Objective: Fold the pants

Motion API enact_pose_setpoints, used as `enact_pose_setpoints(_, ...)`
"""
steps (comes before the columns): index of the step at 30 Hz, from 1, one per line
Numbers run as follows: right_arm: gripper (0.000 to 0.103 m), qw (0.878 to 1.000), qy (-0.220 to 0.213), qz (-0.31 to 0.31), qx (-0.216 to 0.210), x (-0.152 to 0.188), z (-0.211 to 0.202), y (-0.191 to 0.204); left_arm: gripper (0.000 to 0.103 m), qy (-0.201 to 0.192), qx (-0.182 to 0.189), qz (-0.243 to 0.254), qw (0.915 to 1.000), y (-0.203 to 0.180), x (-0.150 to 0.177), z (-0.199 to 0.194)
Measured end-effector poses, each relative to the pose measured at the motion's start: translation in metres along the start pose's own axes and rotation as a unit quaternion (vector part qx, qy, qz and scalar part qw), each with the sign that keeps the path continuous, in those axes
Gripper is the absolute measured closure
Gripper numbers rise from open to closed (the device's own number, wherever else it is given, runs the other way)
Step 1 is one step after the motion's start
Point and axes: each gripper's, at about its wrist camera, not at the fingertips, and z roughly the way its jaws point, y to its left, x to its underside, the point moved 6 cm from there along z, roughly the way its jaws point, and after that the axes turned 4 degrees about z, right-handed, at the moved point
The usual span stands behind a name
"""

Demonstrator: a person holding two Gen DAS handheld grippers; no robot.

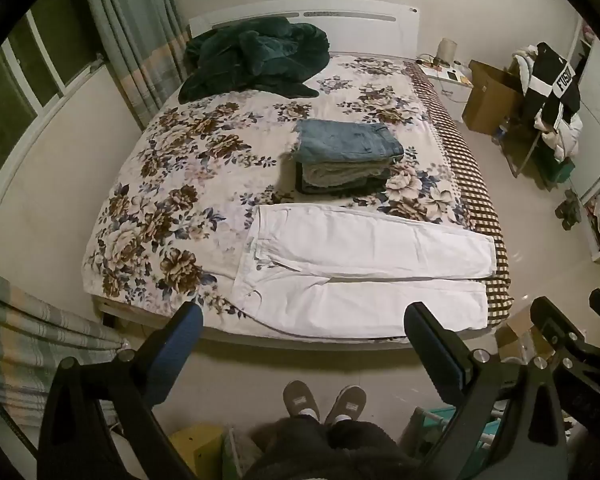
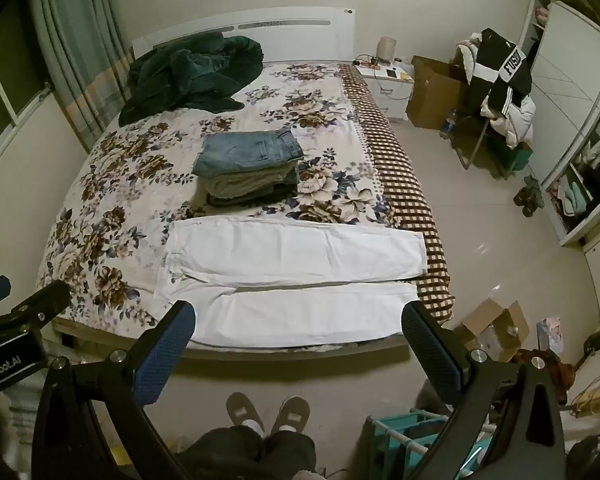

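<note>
White cotton pants (image 1: 364,264) lie flat along the near edge of the floral-printed bed cover (image 1: 188,184), just beyond your jaws, waistband toward your left-hand side and both legs running side by side to your right. Your left gripper (image 1: 304,320) hangs above the floor short of the bed, jaws spread wide and holding nothing; its blue-padded fingers (image 1: 180,340) frame the near leg. Your right gripper (image 2: 300,320) does the same, jaws wide apart and empty, with the pants (image 2: 300,272) straight ahead between its fingers.

The near leg's lower edge drops over the mattress side, so you cannot see all of it, and the right finger of each gripper covers part of the cuff end. Past the pants, farther from the jaws, stands a stack of folded clothes topped by blue denim (image 1: 348,148); the lower layers are hard to tell apart. A crumpled dark green blanket (image 1: 256,56) sits by the white headboard (image 1: 340,20). A brown checked sheet (image 2: 400,184) shows along the bed's right side. Your grey slippers (image 2: 268,408) stand on the pale tiled floor (image 2: 500,216) below the jaws.
</note>
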Motion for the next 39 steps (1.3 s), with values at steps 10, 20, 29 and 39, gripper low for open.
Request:
enact_pose_setpoints(10, 0.0, 1.0, -0.003, 0.0, -0.005, 0.003, -0.005, 0.0, 0.0, -0.002, 0.0, -0.001, 1.0, 0.0, 0.0, 0.0)
enact_pose_setpoints(20, 0.0, 1.0, -0.004, -0.001, -0.006, 0.005, -0.01, 0.004, 0.0, -0.006, 0.0, 0.0, 1.0, 0.0, 0.003, -0.003)
enact_pose_setpoints(29, 0.0, 1.0, -0.007, -0.001, -0.007, 0.003, -0.016, 0.004, 0.0, -0.008, 0.0, -0.001, 1.0, 0.008, 0.002, -0.014)
enact_pose_setpoints(39, 0.0, 1.0, -0.009, -0.009, -0.012, 0.002, -0.042, 0.015, 0.0, -0.01, -0.001, -0.003, 0.9999, 0.011, 0.001, -0.021)
